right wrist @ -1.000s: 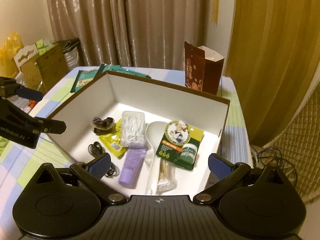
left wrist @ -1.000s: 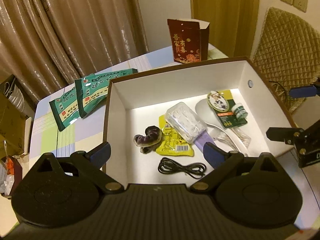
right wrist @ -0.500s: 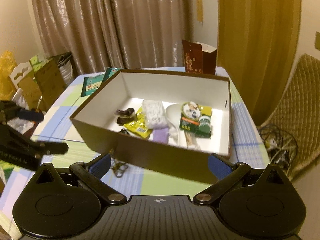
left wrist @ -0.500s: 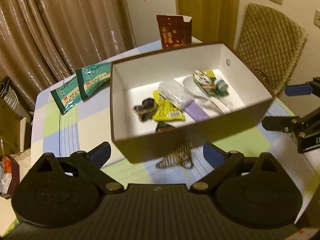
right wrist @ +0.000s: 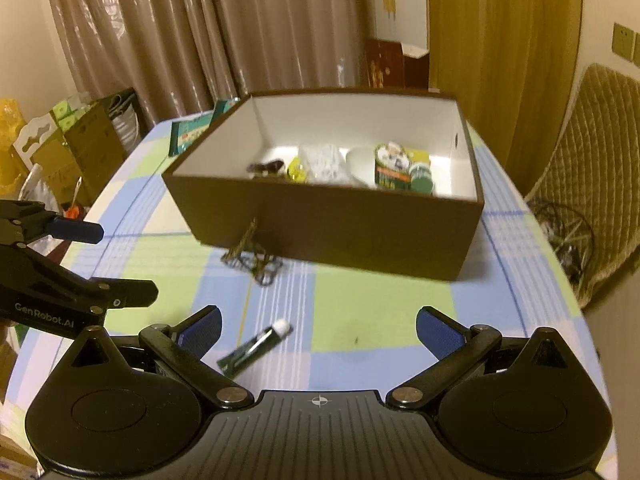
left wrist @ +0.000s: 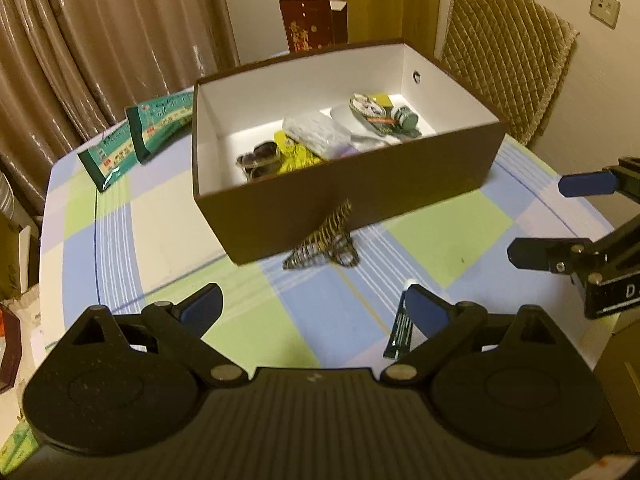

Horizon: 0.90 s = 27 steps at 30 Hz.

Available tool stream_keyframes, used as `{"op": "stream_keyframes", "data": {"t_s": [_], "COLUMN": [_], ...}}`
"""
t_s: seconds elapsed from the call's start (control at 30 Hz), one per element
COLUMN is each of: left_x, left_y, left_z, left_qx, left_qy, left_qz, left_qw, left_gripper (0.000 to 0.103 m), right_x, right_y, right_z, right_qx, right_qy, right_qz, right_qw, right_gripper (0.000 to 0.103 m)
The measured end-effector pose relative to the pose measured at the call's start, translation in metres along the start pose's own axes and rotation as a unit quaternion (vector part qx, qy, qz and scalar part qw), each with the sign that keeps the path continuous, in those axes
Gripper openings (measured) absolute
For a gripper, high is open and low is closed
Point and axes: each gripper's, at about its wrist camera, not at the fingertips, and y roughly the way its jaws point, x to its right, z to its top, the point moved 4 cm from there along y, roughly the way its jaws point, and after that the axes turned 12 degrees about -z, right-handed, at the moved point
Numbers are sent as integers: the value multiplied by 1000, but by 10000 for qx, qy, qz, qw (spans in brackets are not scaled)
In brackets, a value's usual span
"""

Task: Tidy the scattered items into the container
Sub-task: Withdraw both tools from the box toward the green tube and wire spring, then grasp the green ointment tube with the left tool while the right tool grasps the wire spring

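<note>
A brown box (left wrist: 352,196) (right wrist: 344,224) with a white inside stands on the checked tablecloth and holds several items. A striped hair clip (left wrist: 324,240) (right wrist: 252,258) lies against its near wall. A small dark green tube with a white cap (right wrist: 256,346) (left wrist: 401,332) lies on the cloth nearer me. My left gripper (left wrist: 316,308) is open and empty, set back from the box; it also shows in the right wrist view (right wrist: 102,264). My right gripper (right wrist: 318,328) is open and empty; it also shows in the left wrist view (left wrist: 560,220).
Two green packets (left wrist: 136,140) lie on the table left of the box. A red paper bag (left wrist: 310,26) stands behind it. A padded chair (left wrist: 508,60) is at the right, curtains behind. Cardboard boxes (right wrist: 76,148) sit on the floor at the left.
Both grippers have pulled back and up from over the box. The hair clip and the green tube on the cloth have come into view.
</note>
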Motion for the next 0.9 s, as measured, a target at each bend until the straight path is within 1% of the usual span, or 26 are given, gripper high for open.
{"op": "stream_keyframes", "data": {"t_s": [0.13, 0.2, 0.33, 0.6, 0.77, 0.9], "left_x": [6, 10, 15, 26, 33, 38], "left_y": [5, 9, 19, 37, 53, 69], "left_z": [-15, -23, -32, -33, -35, -38], "left_qx": [-7, -39, -120, -195, -252, -336], "left_qy": [-100, -86, -122, -123, -20, 86], "left_qz": [-183, -226, -295, -308, -333, -313], "left_qw": [9998, 9997, 9994, 9993, 9991, 9989], "left_gripper": [96, 94, 94, 93, 93, 90], "right_x": [-2, -2, -1, 5, 16, 27], "right_y": [5, 8, 15, 29, 43, 52], "right_z": [-13, -20, -30, -41, -45, -48], "right_qx": [-166, -274, -416, -594, -736, -862], "right_qy": [34, -13, -117, -156, -133, -119], "right_qz": [42, 71, 104, 216, 172, 135], "right_qw": [9998, 9996, 9990, 9979, 9971, 9961], "right_gripper": [101, 101, 101, 101, 101, 101]}}
